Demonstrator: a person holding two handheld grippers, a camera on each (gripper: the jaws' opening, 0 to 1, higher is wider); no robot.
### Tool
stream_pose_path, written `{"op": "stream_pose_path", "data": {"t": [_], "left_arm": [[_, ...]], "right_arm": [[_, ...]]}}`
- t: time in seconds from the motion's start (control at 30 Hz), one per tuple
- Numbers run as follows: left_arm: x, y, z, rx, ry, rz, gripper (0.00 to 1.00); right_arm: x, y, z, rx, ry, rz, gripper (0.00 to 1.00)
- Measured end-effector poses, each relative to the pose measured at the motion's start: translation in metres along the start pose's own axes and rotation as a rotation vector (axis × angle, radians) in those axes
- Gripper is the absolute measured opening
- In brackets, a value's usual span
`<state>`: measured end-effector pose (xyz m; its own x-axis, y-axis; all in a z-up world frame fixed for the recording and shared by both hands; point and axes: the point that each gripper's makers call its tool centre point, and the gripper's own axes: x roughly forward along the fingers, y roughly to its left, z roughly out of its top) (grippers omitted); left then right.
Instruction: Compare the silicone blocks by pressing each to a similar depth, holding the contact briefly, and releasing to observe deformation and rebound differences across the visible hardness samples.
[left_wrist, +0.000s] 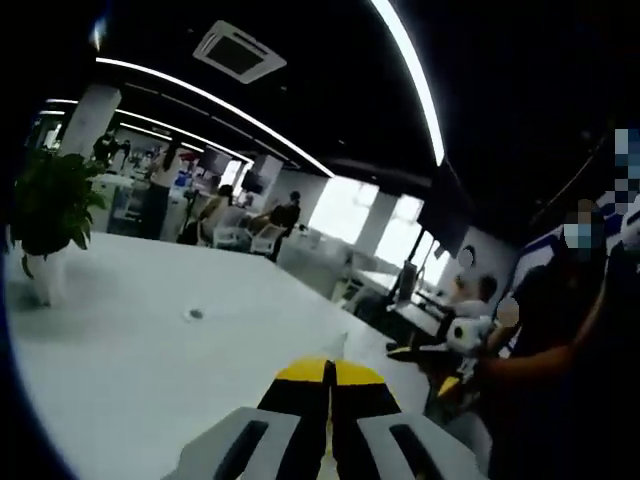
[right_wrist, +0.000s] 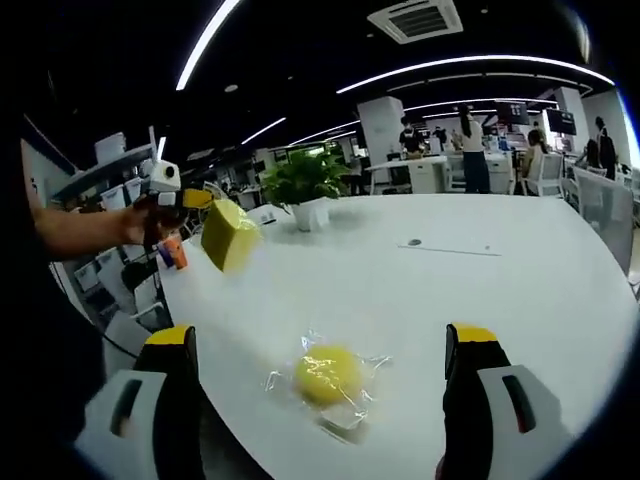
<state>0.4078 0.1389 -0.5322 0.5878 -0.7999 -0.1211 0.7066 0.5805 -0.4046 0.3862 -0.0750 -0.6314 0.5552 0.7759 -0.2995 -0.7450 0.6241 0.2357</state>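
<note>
Two soft samples: left gripper (right_wrist: 195, 200) clamps the yellow silicone block (right_wrist: 229, 234); wide-open, empty right gripper (right_wrist: 318, 400) should press the bagged round yellow silicone lump (right_wrist: 326, 375) centrally.

Left gripper view: camera sits low behind its own jaws, which rise bottom centre pressed together. It's raised above the white table (left_wrist: 150, 350), facing along the tabletop into the office, ceiling lights overhead. Plant (left_wrist: 50, 205) at far left, mid-distance. A person's arm at the right edge, close.

Right gripper view: camera behind its jaws, set wide apart at the bottom corners. Looks down and across the same table (right_wrist: 480, 290) from its near edge. The other gripper (right_wrist: 175, 200) enters from the left.

Shared: the table, the plant (right_wrist: 305, 180), the small round port in the tabletop (left_wrist: 195, 314) (right_wrist: 414, 242), the office behind.
</note>
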Motion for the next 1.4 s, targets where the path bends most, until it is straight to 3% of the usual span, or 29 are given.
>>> {"op": "stream_pose_path", "data": {"t": [0.47, 0.83, 1.13, 1.4], "left_arm": [[0.016, -0.024, -0.002, 0.013, 0.012, -0.073, 0.00], [0.023, -0.047, 0.009, 0.020, -0.006, -0.128, 0.00], [0.030, -0.065, 0.007, 0.008, -0.010, -0.181, 0.00], [0.032, -0.083, 0.009, -0.015, -0.033, -0.218, 0.00]], "right_arm": [[0.023, 0.025, 0.025, 0.019, -0.043, 0.120, 0.96], [0.037, 0.044, 0.042, 0.007, -0.086, 0.193, 0.96], [0.051, 0.066, 0.051, -0.007, -0.108, 0.268, 0.84], [0.056, 0.087, 0.061, 0.057, -0.153, 0.348, 0.79]]}}
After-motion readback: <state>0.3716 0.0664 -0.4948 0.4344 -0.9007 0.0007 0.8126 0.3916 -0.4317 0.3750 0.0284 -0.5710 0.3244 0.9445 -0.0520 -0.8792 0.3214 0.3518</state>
